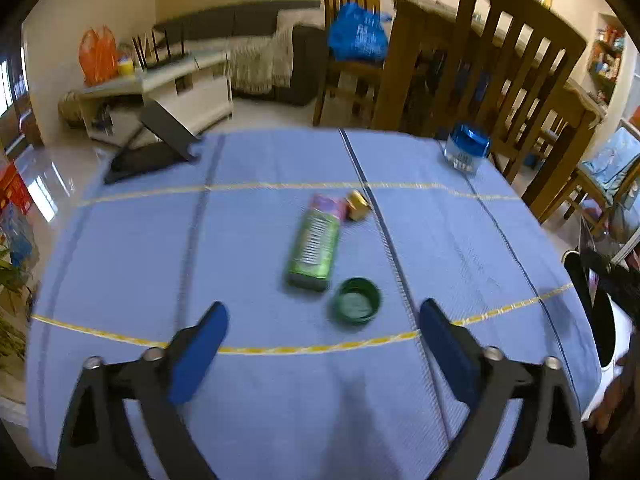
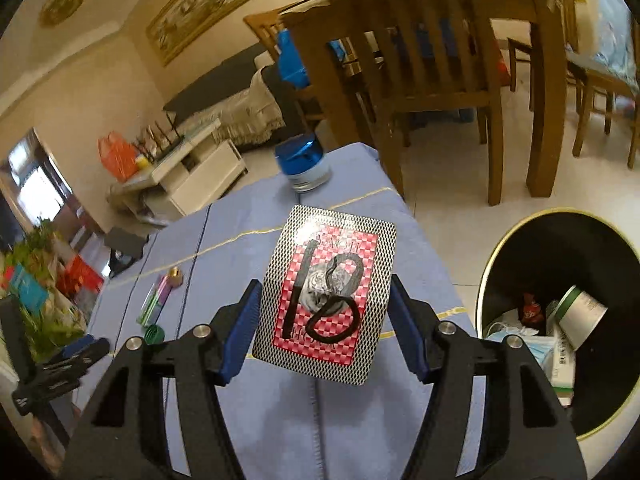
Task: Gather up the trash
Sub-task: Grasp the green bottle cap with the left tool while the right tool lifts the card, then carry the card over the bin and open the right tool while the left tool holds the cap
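The right gripper (image 2: pixel 324 316) pinches a patterned playing card marked 18 (image 2: pixel 326 300) by its edges, near the black bin (image 2: pixel 520 240). The left gripper (image 1: pixel 322 322), fingers spread and empty, faces the green bottle (image 1: pixel 314 242) and green cap (image 1: pixel 356 300) on the blue-clothed table (image 1: pixel 120 260), likely next.

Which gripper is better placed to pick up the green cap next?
Left. The left gripper is open and empty with the green cap just ahead, while the right gripper holds a playing card.
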### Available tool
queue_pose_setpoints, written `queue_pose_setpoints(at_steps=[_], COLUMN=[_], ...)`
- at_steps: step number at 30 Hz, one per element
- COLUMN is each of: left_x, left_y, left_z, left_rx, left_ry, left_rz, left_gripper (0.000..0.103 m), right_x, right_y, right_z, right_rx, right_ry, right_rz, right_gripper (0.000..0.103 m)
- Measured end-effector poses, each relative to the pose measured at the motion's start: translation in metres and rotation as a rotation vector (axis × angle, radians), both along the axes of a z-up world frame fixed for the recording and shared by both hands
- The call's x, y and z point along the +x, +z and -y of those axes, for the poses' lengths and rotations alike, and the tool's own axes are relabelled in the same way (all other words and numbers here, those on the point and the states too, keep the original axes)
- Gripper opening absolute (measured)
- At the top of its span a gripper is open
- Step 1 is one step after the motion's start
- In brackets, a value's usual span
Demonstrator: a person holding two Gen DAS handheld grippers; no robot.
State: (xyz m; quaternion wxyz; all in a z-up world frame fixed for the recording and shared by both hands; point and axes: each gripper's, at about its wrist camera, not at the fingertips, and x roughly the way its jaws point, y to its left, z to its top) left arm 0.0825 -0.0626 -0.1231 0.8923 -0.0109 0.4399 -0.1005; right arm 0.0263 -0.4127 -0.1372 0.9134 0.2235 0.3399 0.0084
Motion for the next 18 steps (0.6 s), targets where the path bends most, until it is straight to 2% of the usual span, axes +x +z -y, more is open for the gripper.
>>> queue_pose_setpoints(at_steps=[1,2,5,8,10,11,14,18], left_x=[0.006,0.012,0.022,0.026,0.024,0.022,0.016,-0.008], left_y=[-0.006,-0.011,-0.021,-0.024,-0.025,-0.024,-0.024,-0.022], left_z=[0.006,0.012,0.022,0.023,0.024,0.021,0.011,0.001], left_rx=[-0.007,-0.002,0.03,0.07,0.113,0.096,0.032,0.032], left_ry=[0.01,0.027,0.061,0.079,0.082,0.075,0.049,0.01], left_rz=[-0.023,-0.044,-0.08,-0.063,-0.039,-0.04,-0.061,-0.047], left_gripper=[0.081,0.079,0.067,0.06,0.047,0.029,0.03,0.03], right_x=[0.002,0.001,-0.002,-0.004,-0.007,-0.01,-0.014,-0.016], right_y=[-0.005,-0.002,0.009,0.006,0.008,0.01,0.014,0.018], right_z=[0.006,0.01,0.01,0.015,0.02,0.021,0.025,0.024], right_rx=[0.055,0.066,0.035,0.093,0.126,0.134,0.155,0.154], right_ry=[0.017,0.032,0.051,0.059,0.056,0.052,0.041,0.041], right_rz=[-0.003,0.012,0.059,0.065,0.075,0.082,0.108,0.118], right_gripper=[0.062,0.062,0.062,0.062,0.062,0.062,0.062,0.062])
